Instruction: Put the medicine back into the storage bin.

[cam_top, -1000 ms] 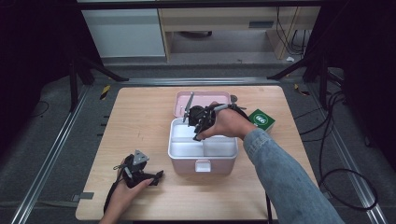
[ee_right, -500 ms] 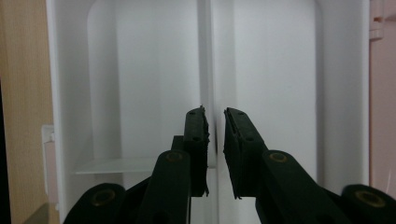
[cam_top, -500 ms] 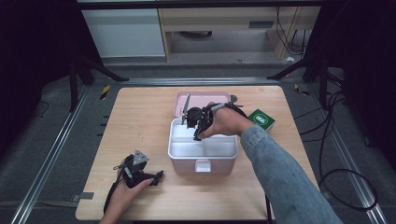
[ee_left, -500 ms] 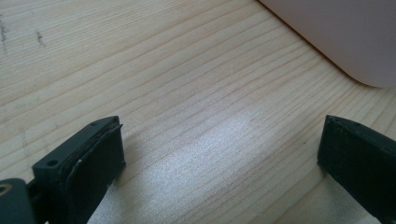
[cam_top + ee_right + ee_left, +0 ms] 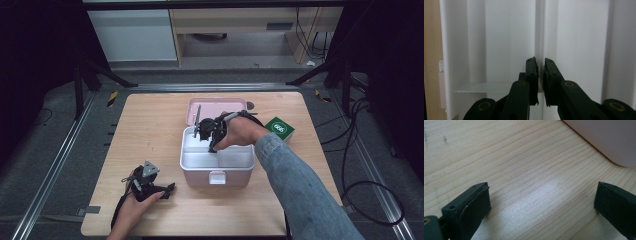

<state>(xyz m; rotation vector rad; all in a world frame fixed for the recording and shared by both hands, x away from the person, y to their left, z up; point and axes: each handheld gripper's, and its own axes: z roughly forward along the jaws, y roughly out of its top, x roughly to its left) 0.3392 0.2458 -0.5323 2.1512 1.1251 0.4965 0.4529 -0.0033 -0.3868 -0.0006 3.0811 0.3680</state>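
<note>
Now | right tool (image 5: pixel 206 131) pinching white tray divider (image 5: pixel 541 37) | left tool (image 5: pixel 541 202) spread.

Overhead light brightens the tabletop (image 5: pixel 150 130) while its surroundings stay dark; glare sheens the wood, and near fingers (image 5: pixel 471 205) blur softly.

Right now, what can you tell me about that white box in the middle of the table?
The box looks like plastic, pale pink outside with a white tray inside split by thin dividers into compartments. It sits upright and open on the wooden table, its pink lid lying back behind it, and a small latch tab shows on its front. The right tongs reach down into it, nearly shut around a divider wall. The compartments in sight look empty.
</note>
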